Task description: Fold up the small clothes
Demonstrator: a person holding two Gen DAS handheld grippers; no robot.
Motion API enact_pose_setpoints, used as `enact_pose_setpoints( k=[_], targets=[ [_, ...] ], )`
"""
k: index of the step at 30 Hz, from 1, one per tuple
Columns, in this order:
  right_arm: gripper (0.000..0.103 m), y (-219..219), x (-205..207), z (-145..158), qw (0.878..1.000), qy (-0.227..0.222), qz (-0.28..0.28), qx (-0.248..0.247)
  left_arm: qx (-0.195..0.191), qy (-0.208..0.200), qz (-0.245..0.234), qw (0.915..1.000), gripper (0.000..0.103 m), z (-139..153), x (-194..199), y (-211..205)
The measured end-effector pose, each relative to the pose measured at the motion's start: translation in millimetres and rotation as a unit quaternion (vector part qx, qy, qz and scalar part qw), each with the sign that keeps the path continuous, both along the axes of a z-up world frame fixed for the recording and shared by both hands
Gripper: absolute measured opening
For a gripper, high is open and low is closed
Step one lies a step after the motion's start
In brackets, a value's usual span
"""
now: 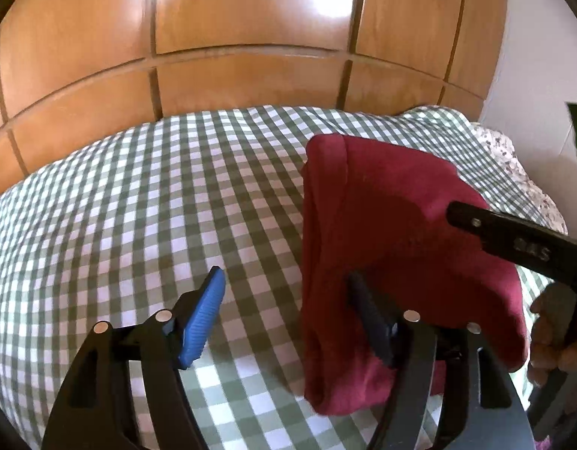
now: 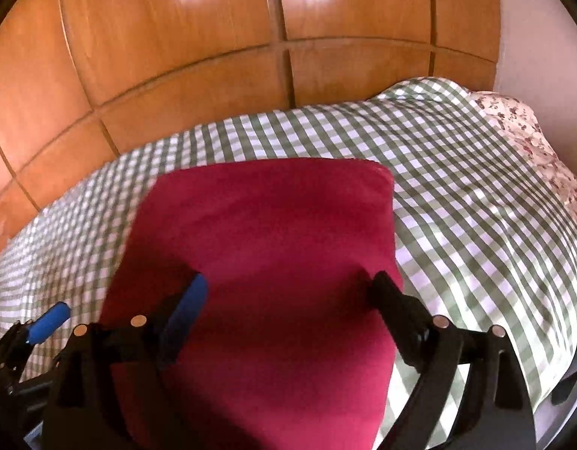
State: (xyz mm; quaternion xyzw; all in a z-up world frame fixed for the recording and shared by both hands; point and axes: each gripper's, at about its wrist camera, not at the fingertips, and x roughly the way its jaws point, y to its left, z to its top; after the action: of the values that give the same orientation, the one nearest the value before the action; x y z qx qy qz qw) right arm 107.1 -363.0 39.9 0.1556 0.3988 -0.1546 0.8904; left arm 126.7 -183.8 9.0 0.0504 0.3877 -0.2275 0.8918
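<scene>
Checked bedspread (image 1: pixel 138 195) under folded red garment (image 2: pixel 266 247), near edge cropped; both grippers spread.

- Bed (image 2: pixel 457 202) under my grippers: green-and-white checked cover, filling the frame's middle.
- Folded red garment (image 2: pixel 273 247) lies flat on it, centre.
- Floral pillow (image 2: pixel 532 138) at upper right.

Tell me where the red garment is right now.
The folded red garment lies on the green checked bedcover, before the wooden wardrobe, under the open right gripper.
</scene>
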Motion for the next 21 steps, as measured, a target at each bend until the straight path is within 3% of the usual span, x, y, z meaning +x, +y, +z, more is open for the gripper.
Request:
enact_pose_setpoints(
  k=[2, 5, 11, 13, 21],
  targets=[
    [0.091, 0, -13, 5, 1.000, -0.008, -0.016, 0.008, -0.007, -0.002, 0.007, 0.9999, 0.068, 6, -5, 6],
    [0.094, 4, -35, 10, 0.999, -0.015, -0.036, 0.015, -0.012, -0.017, 0.020, 0.9996, 0.078, 14, -13, 15],
    [0.099, 23, -74, 9, 0.998, -0.009, -0.056, 0.005, -0.019, -0.032, 0.035, 0.9987, 0.081, 25, -35, 29],
    [0.100, 33, -85, 9, 0.998, -0.012, -0.061, -0.010, -0.018, -0.040, 0.042, 0.9982, 0.087, 28, -45, 33],
    [0.101, 62, -104, 15, 0.995, -0.021, -0.077, -0.065, -0.010, -0.050, 0.065, 0.9966, 0.090, 31, -73, 49]
  ],
)
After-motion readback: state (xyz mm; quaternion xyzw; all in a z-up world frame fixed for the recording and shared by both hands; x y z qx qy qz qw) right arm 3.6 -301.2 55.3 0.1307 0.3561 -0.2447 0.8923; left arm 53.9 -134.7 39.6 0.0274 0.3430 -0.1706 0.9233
